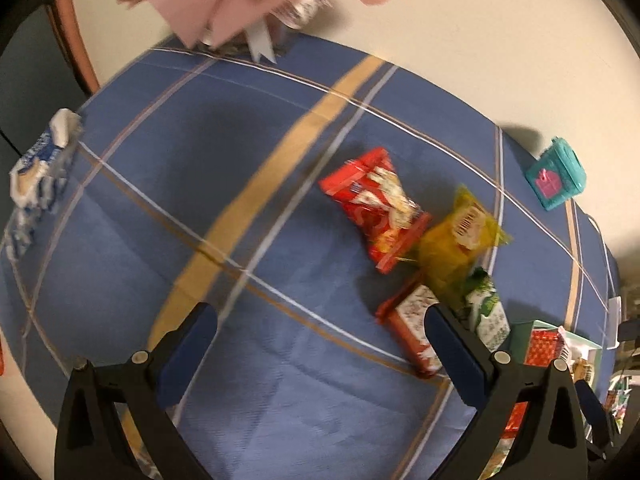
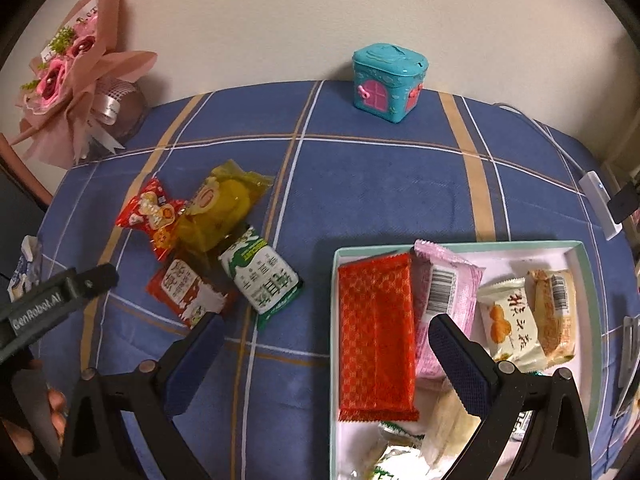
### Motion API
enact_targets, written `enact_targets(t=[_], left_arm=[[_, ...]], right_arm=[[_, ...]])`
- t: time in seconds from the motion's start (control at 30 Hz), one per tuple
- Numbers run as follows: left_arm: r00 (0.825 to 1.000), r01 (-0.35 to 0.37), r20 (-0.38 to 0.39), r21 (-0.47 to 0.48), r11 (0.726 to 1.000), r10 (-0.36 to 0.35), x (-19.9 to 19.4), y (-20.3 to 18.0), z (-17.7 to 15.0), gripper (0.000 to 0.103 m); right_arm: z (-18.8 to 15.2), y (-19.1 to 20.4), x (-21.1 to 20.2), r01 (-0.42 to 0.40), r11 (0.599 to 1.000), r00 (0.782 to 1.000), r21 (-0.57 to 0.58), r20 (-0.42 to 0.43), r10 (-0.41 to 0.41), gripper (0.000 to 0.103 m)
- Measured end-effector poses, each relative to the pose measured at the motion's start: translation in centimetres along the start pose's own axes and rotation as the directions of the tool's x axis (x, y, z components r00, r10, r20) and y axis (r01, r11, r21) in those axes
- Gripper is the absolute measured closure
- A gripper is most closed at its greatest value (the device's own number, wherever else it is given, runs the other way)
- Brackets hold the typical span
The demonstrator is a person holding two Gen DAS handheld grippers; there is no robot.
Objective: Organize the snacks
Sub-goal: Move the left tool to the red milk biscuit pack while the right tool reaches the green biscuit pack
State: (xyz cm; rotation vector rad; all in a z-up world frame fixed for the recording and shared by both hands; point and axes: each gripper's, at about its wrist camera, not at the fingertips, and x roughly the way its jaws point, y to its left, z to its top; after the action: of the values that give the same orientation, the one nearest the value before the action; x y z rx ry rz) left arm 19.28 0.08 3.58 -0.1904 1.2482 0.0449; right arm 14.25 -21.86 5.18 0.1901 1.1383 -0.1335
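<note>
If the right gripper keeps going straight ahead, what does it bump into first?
Probably the red snack packet lying in the box. The open right gripper points at the box's left edge, though depth is hard to judge.

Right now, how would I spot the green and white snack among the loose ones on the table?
Start at the shallow box with the pale green rim on the blue plaid tablecloth, then look left to the loose cluster. The green and white snack packet lies nearest the box, the only green one beside red and yellow wrappers.
</note>
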Motion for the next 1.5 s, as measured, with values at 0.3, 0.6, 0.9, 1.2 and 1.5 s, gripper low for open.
enact_targets(t=[0.3, 0.6, 0.9, 1.2, 1.5], left_arm=[[0.999, -0.002, -0.033, 0.04, 0.999, 0.003, 2.5, -3.1, -0.3, 0.0], [0.998, -0.028, -0.047, 0.087, 0.996, 0.033, 4.7, -5.1, -0.4, 0.0], [0.997, -0.039, -0.065, 0.134, 0.99, 0.048, 6.3, -6.8, -0.7, 0.0], [0.994, -0.027, -0.105, 0.124, 0.992, 0.04, 6.8, -5.2, -1.2, 0.0], [0.99, -0.057, -0.122, 0.109, 0.992, 0.071, 6.2, -1.8, -1.4, 0.0]], right_arm=[[1.6, -0.8, 1.3, -0.021, 0.999, 1.0, 0.039, 0.01, 0.02, 0.0], [2.2, -1.2, 3.4, 0.039, 0.999, 0.999, 0.018, -0.029, -0.038, 0.0], [2.6, -2.7, 4.4, 0.068, 0.997, 0.997, 0.037, -0.043, -0.066, 0.0], [2.6, -1.8, 4.3, 0.043, 0.999, 0.998, 0.027, -0.04, -0.041, 0.0], [2.8, 0.5, 4.0, -0.01, 1.0, 1.0, -0.018, -0.018, 0.009, 0.0]])
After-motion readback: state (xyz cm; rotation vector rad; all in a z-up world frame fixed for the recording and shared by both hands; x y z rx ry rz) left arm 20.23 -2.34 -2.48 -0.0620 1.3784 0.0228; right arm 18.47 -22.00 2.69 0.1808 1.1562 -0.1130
